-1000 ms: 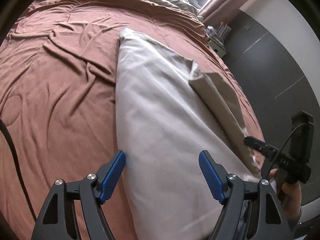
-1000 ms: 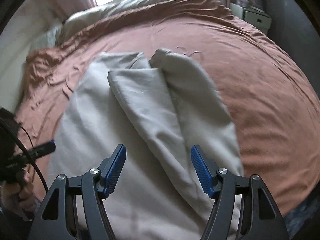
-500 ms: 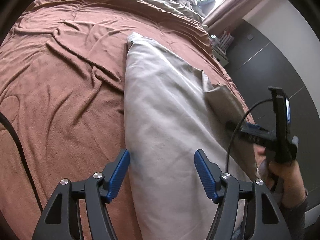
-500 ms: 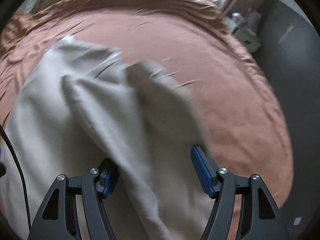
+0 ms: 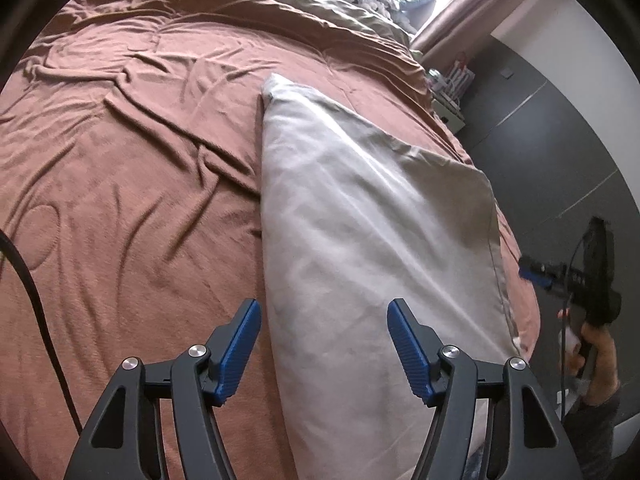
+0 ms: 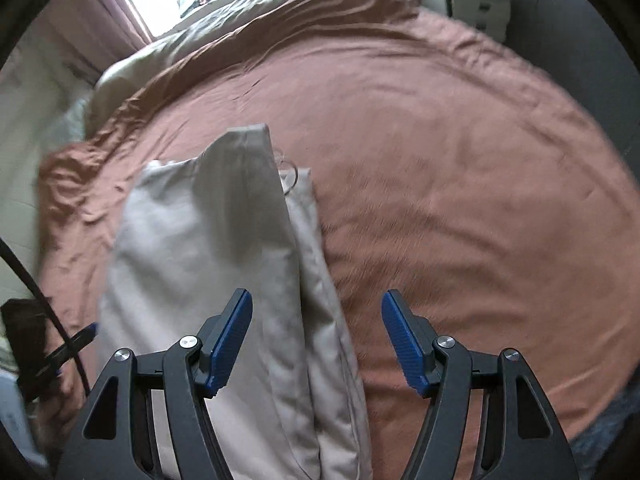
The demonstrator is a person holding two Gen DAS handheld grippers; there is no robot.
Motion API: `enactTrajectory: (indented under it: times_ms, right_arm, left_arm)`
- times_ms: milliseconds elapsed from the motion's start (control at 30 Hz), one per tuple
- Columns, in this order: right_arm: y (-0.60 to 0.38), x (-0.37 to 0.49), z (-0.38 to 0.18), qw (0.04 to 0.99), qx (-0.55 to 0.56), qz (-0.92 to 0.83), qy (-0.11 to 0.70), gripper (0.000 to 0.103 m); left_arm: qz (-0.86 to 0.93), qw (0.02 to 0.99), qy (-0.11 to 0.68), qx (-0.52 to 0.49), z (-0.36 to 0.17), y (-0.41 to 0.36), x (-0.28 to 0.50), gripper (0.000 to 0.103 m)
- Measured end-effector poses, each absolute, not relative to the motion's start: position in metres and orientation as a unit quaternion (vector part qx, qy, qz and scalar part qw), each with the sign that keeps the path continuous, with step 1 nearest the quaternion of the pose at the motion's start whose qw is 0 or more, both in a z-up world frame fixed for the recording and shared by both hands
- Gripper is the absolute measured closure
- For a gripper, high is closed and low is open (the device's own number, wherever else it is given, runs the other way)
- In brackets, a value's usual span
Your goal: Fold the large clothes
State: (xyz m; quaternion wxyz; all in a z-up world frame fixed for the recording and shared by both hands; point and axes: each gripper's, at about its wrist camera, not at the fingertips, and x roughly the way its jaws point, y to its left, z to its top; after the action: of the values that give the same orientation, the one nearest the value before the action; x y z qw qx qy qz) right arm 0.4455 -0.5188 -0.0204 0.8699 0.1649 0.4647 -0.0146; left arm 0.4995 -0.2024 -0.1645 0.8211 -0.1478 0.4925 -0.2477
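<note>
Lying lengthwise near the bed's (image 5: 120,208) right edge, beige trousers (image 5: 360,240) sit folded, ready for the next fold; both hand-held grippers, left (image 5: 322,344) and right (image 6: 316,340), hover released, empty.

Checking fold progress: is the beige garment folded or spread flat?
Folded: the beige cloth garment lies in overlapping lengthwise layers on the brown bedspread.

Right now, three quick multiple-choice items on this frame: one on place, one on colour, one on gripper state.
1. The folded beige cloth garment lies on:
A. a rust-brown bedspread
B. a wooden floor
C. a chair

2. The gripper pads are:
A. red
B. blue
C. green

3. The right gripper is:
A. shut on the garment
B. shut, empty
C. open

A: brown fabric surrounds the garment in both views.
B: blue ribbed pads show on both grippers.
C: its jaws stand apart, pressing on nothing.
</note>
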Motion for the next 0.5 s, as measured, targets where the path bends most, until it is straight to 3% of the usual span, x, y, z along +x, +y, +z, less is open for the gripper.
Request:
enactTrajectory:
  times_ms: [233,500]
  right_arm:
    - [-0.545,0.459,-0.033,0.870,0.198,0.036,0.449,0.037]
    - [-0.525,0.520,-0.054,0.867,0.145,0.046,0.474,0.037]
  left_arm:
    - [-0.231,0.827,0.498,-0.123,-0.153,-0.202,0.511,0.036]
    - [-0.225,0.826,0.509,-0.092,-0.149,-0.222,0.549,0.036]
